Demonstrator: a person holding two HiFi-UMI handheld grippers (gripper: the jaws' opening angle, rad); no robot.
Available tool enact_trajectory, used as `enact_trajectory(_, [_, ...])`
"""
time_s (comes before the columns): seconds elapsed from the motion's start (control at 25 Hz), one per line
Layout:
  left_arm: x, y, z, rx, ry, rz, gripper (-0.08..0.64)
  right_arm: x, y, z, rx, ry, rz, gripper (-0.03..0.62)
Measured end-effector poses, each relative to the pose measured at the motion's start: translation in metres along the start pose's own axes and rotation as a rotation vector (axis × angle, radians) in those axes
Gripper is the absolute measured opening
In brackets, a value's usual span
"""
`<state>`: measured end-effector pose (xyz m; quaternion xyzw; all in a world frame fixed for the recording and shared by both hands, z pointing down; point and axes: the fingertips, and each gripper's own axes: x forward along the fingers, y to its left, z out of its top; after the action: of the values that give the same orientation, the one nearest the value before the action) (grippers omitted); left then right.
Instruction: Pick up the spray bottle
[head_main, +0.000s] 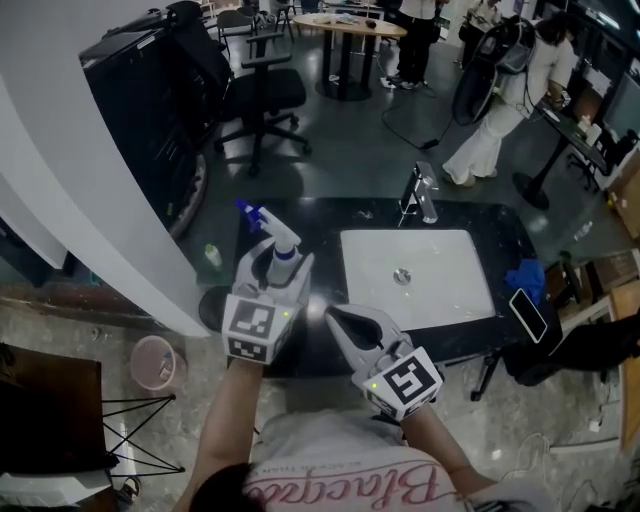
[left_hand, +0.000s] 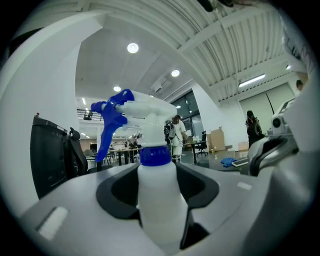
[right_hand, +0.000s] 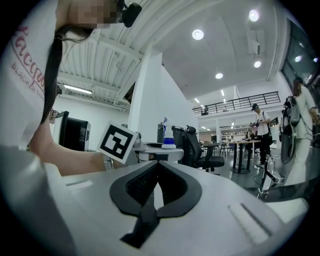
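Note:
A white spray bottle (head_main: 284, 248) with a blue collar and a blue trigger stands upright at the left end of the black counter (head_main: 330, 215). My left gripper (head_main: 283, 264) is shut on its body, one jaw on each side. In the left gripper view the bottle (left_hand: 157, 200) fills the gap between the dark pads (left_hand: 116, 192), its nozzle pointing left. My right gripper (head_main: 333, 316) hovers just right of the left one, over the counter's near edge, jaws together and empty. The right gripper view shows its tips (right_hand: 157, 169) meeting, and the bottle (right_hand: 168, 136) beyond.
A white sink basin (head_main: 415, 278) with a faucet (head_main: 424, 194) lies right of the bottle. Further right are a blue cloth (head_main: 527, 278) and a phone (head_main: 527, 314). A small green bottle (head_main: 212, 256) and a white pillar (head_main: 90, 190) stand left.

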<state>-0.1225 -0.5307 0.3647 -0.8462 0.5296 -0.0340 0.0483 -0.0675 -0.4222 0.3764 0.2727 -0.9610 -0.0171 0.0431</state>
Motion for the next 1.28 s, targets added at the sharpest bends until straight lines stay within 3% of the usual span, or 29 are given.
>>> enact_trajectory(0.24, [-0.041, -0.031, 0.038, -0.007, -0.045, -0.037, 0.207, -0.01, 0.002, 0.003, 0.028, -0.007, -0.009, 0.002])
enact_trajectory(0.44, [-0.066, -0.049, 0.056, -0.001, -0.078, -0.02, 0.207, -0.02, 0.004, 0.019, 0.057, -0.068, -0.001, 0.0])
enact_trajectory(0.6, [-0.084, -0.051, 0.063, -0.056, -0.102, 0.006, 0.207, -0.025, 0.005, 0.028, 0.061, -0.088, -0.003, 0.0])
enact_trajectory(1.0, [-0.103, -0.045, 0.063, -0.021, -0.1, 0.03, 0.207, -0.022, 0.025, 0.039, -0.001, -0.109, 0.029, 0.0])
enact_trajectory(1.28, [-0.108, -0.055, 0.074, -0.038, -0.126, 0.017, 0.207, -0.024, 0.033, 0.045, -0.032, -0.115, 0.039, 0.0])
